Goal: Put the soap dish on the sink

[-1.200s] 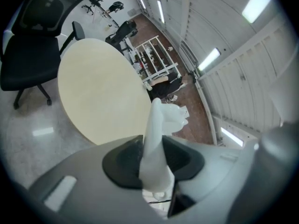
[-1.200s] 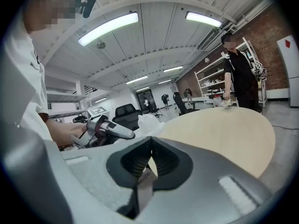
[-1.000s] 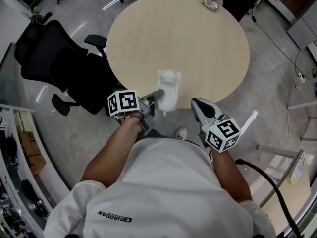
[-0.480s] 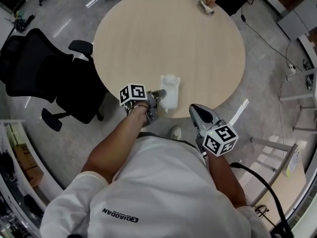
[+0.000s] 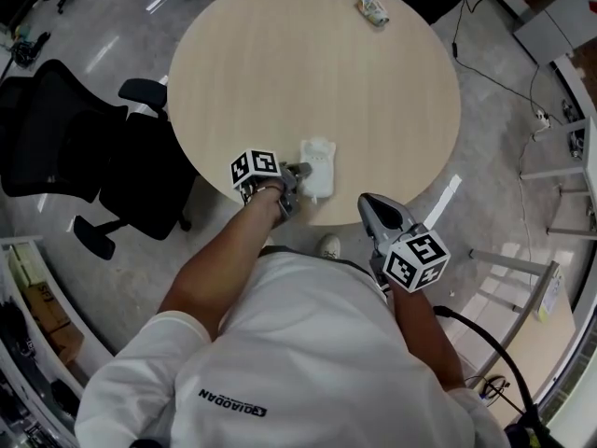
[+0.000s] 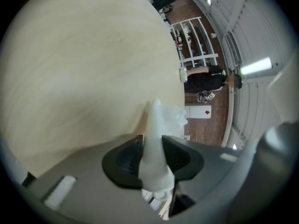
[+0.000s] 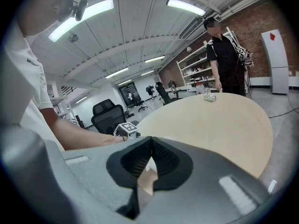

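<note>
The white soap dish (image 5: 317, 168) is at the near edge of the round beige table (image 5: 317, 63), low over the tabletop; contact with the wood cannot be told. My left gripper (image 5: 297, 171) comes in from its left and is shut on it. In the left gripper view the soap dish (image 6: 156, 139) stands edge-on between the black pads (image 6: 128, 160) of the left gripper (image 6: 154, 157). My right gripper (image 5: 368, 202) hangs just off the table's near rim, to the right of the dish. In its own view the right gripper (image 7: 149, 160) has its jaws together, holding nothing.
A small pale object (image 5: 373, 9) lies at the table's far edge, with a standing person (image 7: 224, 55) behind it. A black office chair (image 5: 65, 138) stands left of the table. No sink shows in any view. A cable (image 5: 485, 334) trails on the floor at right.
My left gripper has come down and slightly right with the soap dish, to the table's near edge. The hand at the far edge has left the small object. The right gripper barely moved.
</note>
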